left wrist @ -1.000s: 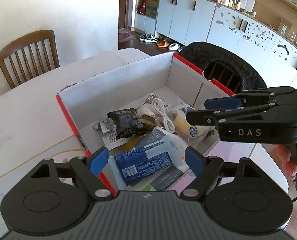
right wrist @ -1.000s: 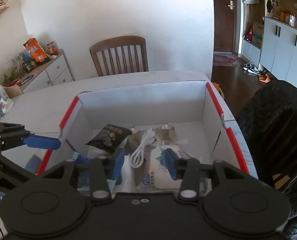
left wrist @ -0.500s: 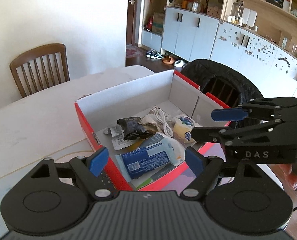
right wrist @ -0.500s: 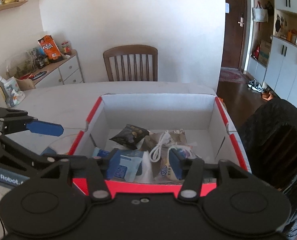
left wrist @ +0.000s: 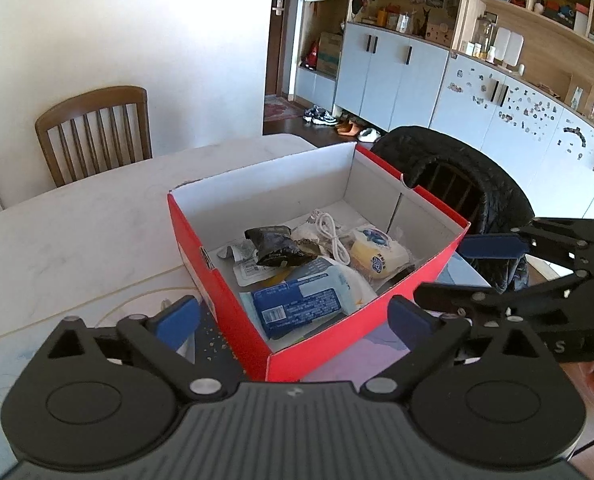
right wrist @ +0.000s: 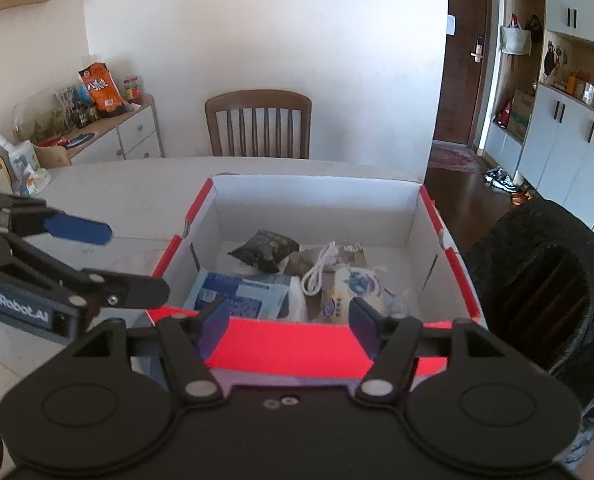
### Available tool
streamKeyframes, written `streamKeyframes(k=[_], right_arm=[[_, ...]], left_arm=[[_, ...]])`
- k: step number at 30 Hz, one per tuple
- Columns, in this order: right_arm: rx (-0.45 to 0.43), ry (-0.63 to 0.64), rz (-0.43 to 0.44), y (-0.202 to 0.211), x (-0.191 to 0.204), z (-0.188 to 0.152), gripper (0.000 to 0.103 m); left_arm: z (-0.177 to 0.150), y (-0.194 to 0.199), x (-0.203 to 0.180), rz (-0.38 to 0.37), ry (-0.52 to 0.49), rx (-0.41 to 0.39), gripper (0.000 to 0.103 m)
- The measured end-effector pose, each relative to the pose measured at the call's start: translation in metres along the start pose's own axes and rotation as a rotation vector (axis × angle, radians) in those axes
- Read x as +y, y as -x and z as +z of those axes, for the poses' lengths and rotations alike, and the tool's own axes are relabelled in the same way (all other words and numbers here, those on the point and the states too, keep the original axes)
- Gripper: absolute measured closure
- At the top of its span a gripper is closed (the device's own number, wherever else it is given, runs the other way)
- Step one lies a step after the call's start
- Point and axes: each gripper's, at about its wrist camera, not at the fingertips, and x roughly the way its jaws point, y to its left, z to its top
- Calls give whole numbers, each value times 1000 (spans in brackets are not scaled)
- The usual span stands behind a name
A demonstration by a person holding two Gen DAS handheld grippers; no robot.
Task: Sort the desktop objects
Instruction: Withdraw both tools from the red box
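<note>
A red cardboard box (left wrist: 225, 280) with a white inside stands on the white table (left wrist: 77, 232); it also shows in the right wrist view (right wrist: 289, 344). Inside lie a blue wipes pack (left wrist: 297, 306), a black snack bag (left wrist: 275, 244), a white cable (left wrist: 333, 236) and a yellow-white packet (left wrist: 377, 256). The same wipes pack (right wrist: 241, 292), snack bag (right wrist: 265, 250), cable (right wrist: 317, 272) and packet (right wrist: 353, 292) show in the right wrist view. My left gripper (left wrist: 293, 316) is open and empty before the box's near corner. My right gripper (right wrist: 289, 316) is open and empty before the box's front wall.
A wooden chair (right wrist: 259, 124) stands at the table's far side. A chair draped with a black jacket (right wrist: 545, 280) is right of the box. A sideboard with snacks (right wrist: 97, 120) stands at the left wall. Crumbs and a placemat (left wrist: 213, 340) lie by the box.
Both grippers have drawn back and up from over the box, so the whole box now shows. Both stay open and empty. The box contents have not moved.
</note>
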Motion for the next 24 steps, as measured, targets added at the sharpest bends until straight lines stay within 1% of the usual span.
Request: streamKeyframes(k=[2,5,9,13,16,24], right_arm=[[-7,-11,-11,3,0,-3,25],[-13,-47,-33,6,-3,-8,14],[-16,-73,-34,8,-5,-13,9],[-20,-81,-45,11,-3,-17,8],[-22,-93,-53,13,-1,-19,7],[-16,-81,-70,13,9,-26,7]], left_arm=[[-1,2,0,0,1,-6,0],[-3,4,1,-2,6,-6,0],[-8,6,3,4,1,-2,0],[-13,7,5,20,-2,6,0],[-16,7,9,19,7,8,0],[-22,9,16,51,-1,17,0]])
